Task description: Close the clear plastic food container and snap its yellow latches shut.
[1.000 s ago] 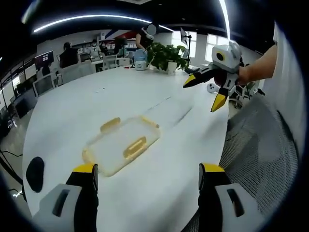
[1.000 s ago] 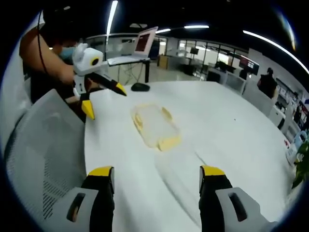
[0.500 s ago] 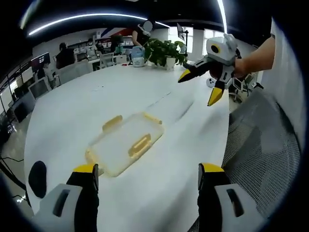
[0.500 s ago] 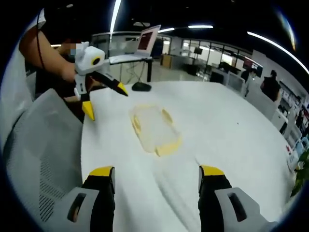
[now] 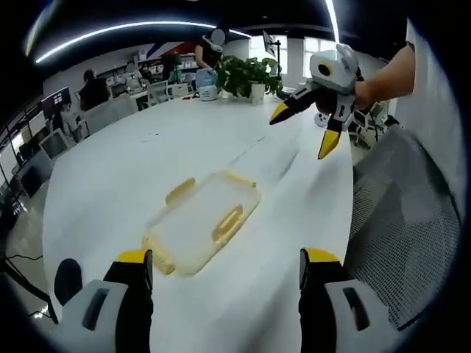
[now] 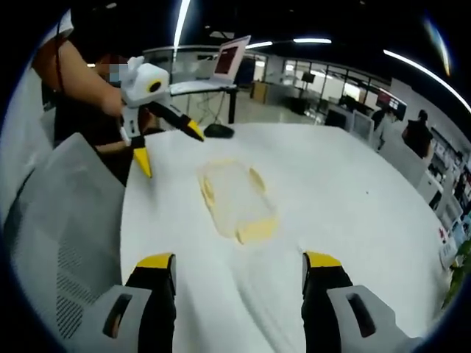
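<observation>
A clear plastic food container (image 5: 204,229) with yellow latches (image 5: 228,223) lies flat on the white table (image 5: 132,169), lid on it; whether the latches are snapped down is unclear. In the right gripper view the container (image 6: 234,199) sits mid-table. My left gripper (image 5: 221,276) hovers open just short of the container, nothing between its fingers. My right gripper (image 6: 239,276) is open too, above the table edge and well back from the container. Each gripper appears in the other's view, held in a hand with jaws apart: the right gripper (image 5: 309,125) and the left gripper (image 6: 165,143).
A grey mesh chair back (image 5: 401,228) stands at the table's near edge. A potted plant (image 5: 250,77) and a water jug (image 5: 207,81) stand at the far end. A black mouse (image 6: 218,131) and a laptop (image 6: 221,70) lie beyond the container. A dark pad (image 5: 68,276) is near my left jaw.
My left gripper has moved closer to the container, which now looks larger and lower in its view. The right gripper's view shifted only slightly. Both grippers stayed open.
</observation>
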